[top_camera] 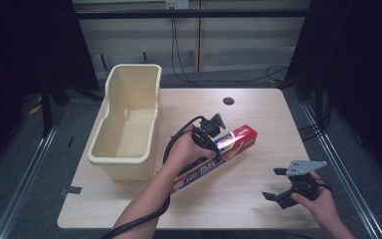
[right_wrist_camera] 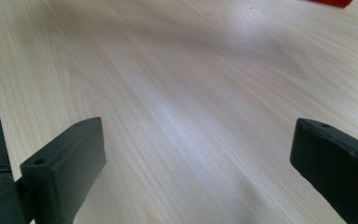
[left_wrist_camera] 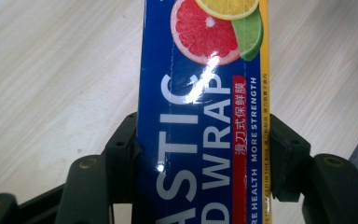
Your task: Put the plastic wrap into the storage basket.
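A long blue and red plastic wrap box (top_camera: pixel 218 154) lies slantwise near the middle of the wooden table (top_camera: pixel 258 114). My left gripper (top_camera: pixel 213 144) is shut on the plastic wrap box (left_wrist_camera: pixel 203 116) around its middle, one jaw pressed against each long side. The box's top face shows citrus fruit and white lettering. My right gripper (top_camera: pixel 277 183) is held near the table's front right, open, with bare wood between its fingers (right_wrist_camera: pixel 65 163). A red corner of the box (right_wrist_camera: pixel 328 2) peeks in at the top of the right gripper view.
A cream plastic bin (top_camera: pixel 129 119) stands at the table's left side, open on top with nothing inside. A round dark cable hole (top_camera: pixel 228 101) sits near the far edge. Cables run over the floor behind the table.
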### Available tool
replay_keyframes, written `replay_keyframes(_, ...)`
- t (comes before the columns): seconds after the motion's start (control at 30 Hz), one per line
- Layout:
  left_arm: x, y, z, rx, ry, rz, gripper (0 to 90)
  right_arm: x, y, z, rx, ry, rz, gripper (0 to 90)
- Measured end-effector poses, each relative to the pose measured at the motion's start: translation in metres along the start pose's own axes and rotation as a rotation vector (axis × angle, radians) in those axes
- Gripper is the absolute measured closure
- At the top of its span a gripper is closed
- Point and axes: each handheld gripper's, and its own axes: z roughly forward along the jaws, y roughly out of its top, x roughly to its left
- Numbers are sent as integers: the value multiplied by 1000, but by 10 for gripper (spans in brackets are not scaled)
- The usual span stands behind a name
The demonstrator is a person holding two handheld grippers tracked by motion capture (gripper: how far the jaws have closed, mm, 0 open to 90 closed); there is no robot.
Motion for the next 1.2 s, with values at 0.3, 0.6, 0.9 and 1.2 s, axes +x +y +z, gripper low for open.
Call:
replay_keyframes(0.3,4,5,-27,-14,6,-50,405,0,0,0,0,-2,-1,32)
replay_keyframes(0.6,12,6,-50,-14,29,-76,405,0,0,0,-5,-1,-3,31)
replay_keyframes(0.9,21,5,-70,-29,53,-150,406,0,1,0,-5,0,-4,31)
replay_keyframes(1.2,32,4,-91,-31,102,-214,406,1,1,1,-3,3,1,31)
